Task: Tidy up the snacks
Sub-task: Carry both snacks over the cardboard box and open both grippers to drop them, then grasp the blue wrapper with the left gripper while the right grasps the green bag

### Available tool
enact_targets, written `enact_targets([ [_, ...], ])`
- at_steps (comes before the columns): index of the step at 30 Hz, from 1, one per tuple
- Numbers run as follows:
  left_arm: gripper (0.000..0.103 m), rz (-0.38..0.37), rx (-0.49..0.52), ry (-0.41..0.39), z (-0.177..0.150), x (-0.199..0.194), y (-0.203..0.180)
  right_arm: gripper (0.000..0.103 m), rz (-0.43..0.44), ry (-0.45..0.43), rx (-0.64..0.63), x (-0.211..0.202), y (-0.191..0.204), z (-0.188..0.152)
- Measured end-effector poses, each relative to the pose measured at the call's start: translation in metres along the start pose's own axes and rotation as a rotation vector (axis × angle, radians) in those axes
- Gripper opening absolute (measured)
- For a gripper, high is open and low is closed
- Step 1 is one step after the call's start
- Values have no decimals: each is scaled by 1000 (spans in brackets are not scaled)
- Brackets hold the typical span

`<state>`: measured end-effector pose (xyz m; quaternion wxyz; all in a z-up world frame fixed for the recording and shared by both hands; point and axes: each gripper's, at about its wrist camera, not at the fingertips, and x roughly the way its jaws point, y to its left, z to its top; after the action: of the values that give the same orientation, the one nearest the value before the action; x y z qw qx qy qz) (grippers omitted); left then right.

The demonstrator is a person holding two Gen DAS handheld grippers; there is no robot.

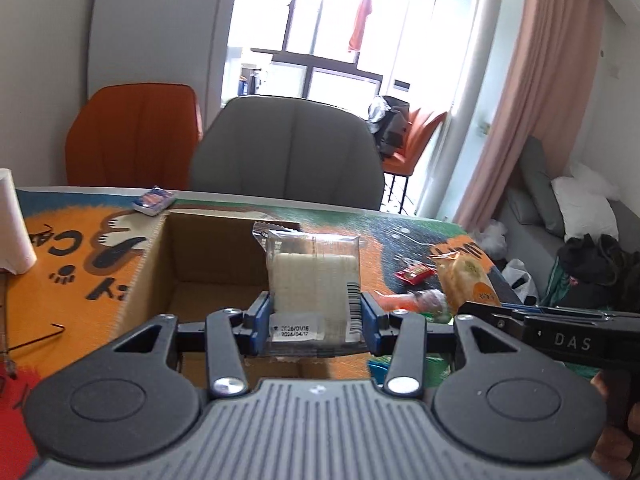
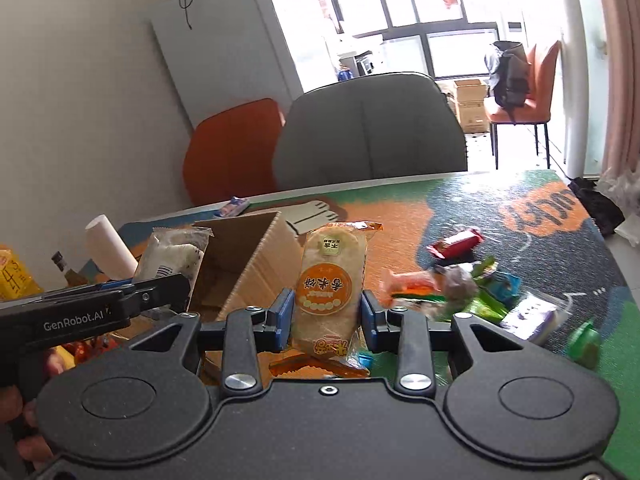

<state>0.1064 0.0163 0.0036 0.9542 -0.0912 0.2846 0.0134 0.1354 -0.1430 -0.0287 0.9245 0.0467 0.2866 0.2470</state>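
Left gripper (image 1: 314, 322) is clamped on a clear-wrapped white rice cake (image 1: 313, 280), held upright over the open cardboard box (image 1: 160, 256) just ahead; right gripper (image 2: 325, 318) is clamped on an orange rice cracker pack (image 2: 330, 284), box (image 2: 248, 256) ahead-left; loose snacks (image 2: 472, 284) are scattered ahead-right on the patterned mat (image 2: 520, 216).
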Motion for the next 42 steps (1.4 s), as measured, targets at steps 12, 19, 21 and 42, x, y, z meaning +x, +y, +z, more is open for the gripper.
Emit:
enact_targets([
  [12,45,73,-75,0,9,1,55,33,50,13,-49,28,37,14],
  [19,47,88,-104,13,9,7,75,33,68,32,-60,46,56,18],
  [21,48,84,-103,4,9,6,79,33,75,35,-67,51,62,18],
  [42,89,122,-170,14,0,-10,85,96,7,18,-52,34,55,15],
])
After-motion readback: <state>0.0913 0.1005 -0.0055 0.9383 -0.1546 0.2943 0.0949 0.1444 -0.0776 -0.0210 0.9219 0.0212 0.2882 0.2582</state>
